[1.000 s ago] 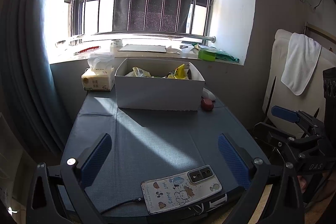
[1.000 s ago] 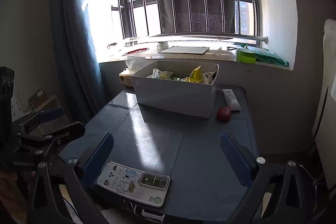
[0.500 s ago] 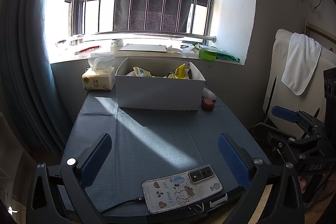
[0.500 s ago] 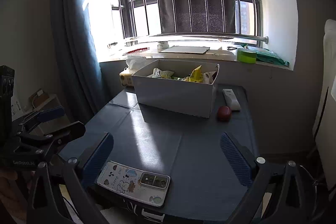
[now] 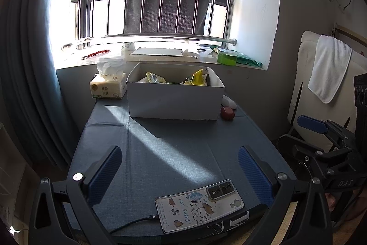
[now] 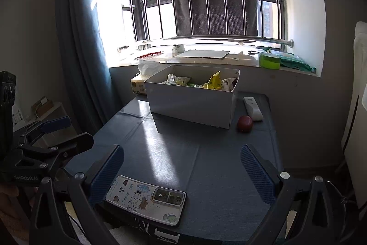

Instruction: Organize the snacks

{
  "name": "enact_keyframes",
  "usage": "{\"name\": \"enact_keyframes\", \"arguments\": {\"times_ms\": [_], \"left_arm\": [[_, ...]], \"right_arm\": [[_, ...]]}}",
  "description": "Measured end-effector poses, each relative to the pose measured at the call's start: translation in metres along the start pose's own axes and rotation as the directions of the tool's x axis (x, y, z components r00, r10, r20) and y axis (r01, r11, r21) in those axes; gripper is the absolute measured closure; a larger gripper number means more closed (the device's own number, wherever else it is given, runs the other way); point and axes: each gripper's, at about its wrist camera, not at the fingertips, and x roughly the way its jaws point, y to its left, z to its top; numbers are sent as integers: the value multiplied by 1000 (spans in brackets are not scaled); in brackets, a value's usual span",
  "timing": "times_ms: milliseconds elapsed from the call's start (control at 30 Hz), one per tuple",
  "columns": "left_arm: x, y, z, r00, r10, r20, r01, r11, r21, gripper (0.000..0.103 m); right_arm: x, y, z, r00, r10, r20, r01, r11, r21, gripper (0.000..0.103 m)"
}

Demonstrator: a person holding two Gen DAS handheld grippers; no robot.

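Observation:
A white cardboard box (image 5: 174,98) stands at the far end of the blue-grey table (image 5: 174,148), with several yellow and green snack packets (image 5: 195,79) inside it. It also shows in the right wrist view (image 6: 190,105), snack packets (image 6: 213,82) showing over its rim. My left gripper (image 5: 180,172) is open and empty at the table's near edge. My right gripper (image 6: 182,172) is open and empty, also at the near edge. Each gripper shows at the side of the other's view.
A phone in a cartoon case (image 5: 198,204) lies charging at the near edge. A tissue pack (image 5: 107,86) sits left of the box. A red round object (image 6: 245,123) and a white remote (image 6: 253,107) lie right of the box. A chair with a white towel (image 5: 329,68) stands on the right.

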Motion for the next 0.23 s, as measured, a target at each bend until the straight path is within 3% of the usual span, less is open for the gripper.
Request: {"name": "enact_keyframes", "arguments": {"times_ms": [233], "left_arm": [[1, 0, 0, 1000, -6, -2, 6, 1000, 5, 0]], "right_arm": [[0, 0, 0, 1000, 1, -1, -1, 1000, 1, 0]]}}
